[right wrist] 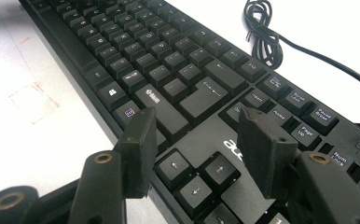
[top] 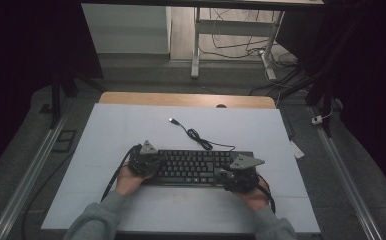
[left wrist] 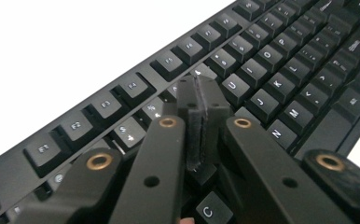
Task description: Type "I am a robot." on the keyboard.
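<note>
Black keyboard (top: 193, 167) lies mid-mat, margins all round.

Your grey sweatshirt sleeves (top: 98, 217) end at black grippers with brass-ringed rivets (left wrist: 100, 161), grey triangular plates (top: 246, 161) and black cables (top: 112, 180).

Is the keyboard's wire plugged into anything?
No, it is unplugged. The keyboard lies flat on the white table, and its black cable ends in a USB plug lying loose on the table.
</note>
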